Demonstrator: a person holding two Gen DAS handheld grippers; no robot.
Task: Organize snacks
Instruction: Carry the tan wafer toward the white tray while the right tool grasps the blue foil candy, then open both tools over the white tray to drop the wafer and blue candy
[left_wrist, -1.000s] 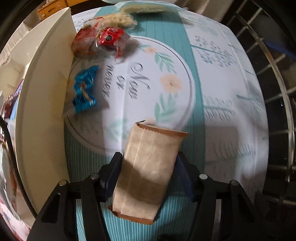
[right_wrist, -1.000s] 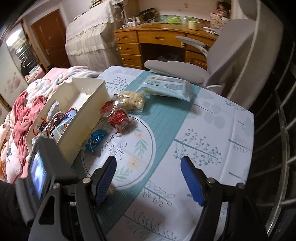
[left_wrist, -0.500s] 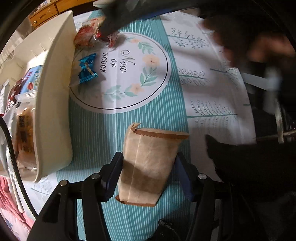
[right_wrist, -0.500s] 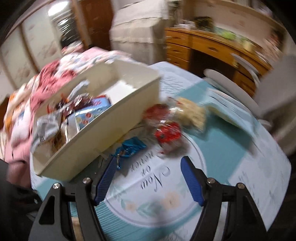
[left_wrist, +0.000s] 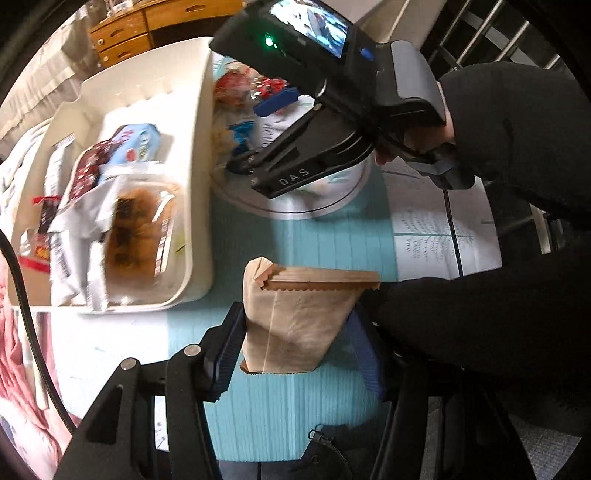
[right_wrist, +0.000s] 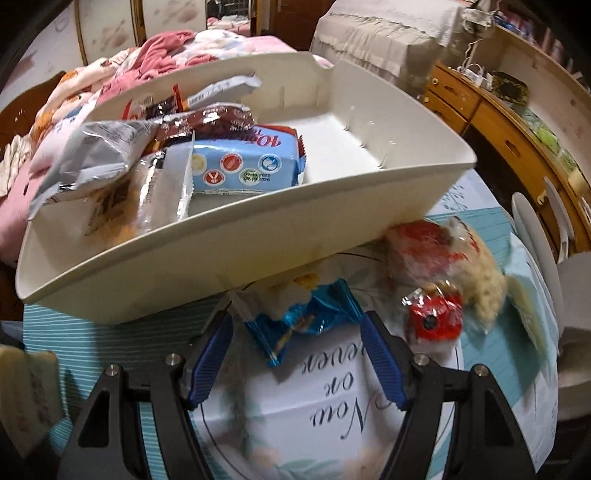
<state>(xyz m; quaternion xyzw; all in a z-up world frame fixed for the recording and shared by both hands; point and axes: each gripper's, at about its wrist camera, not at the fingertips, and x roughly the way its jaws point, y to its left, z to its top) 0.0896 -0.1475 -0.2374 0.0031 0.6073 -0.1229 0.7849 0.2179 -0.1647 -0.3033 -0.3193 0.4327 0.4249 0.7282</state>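
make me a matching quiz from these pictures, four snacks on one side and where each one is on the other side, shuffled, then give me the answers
Things:
1. brown paper packet
2. blue foil candy
3. light blue biscuit pack
4. red-wrapped snack

Places:
A. inside the cream tray, beside other packets
B. clamped in the jaws of the left gripper, off the tablecloth
C. on the tablecloth, between the open jaws of the right gripper, untouched
D. on the tablecloth, off to the right of the right gripper's jaws in its own view

Pairs: 1-B, 2-C, 3-A, 4-D
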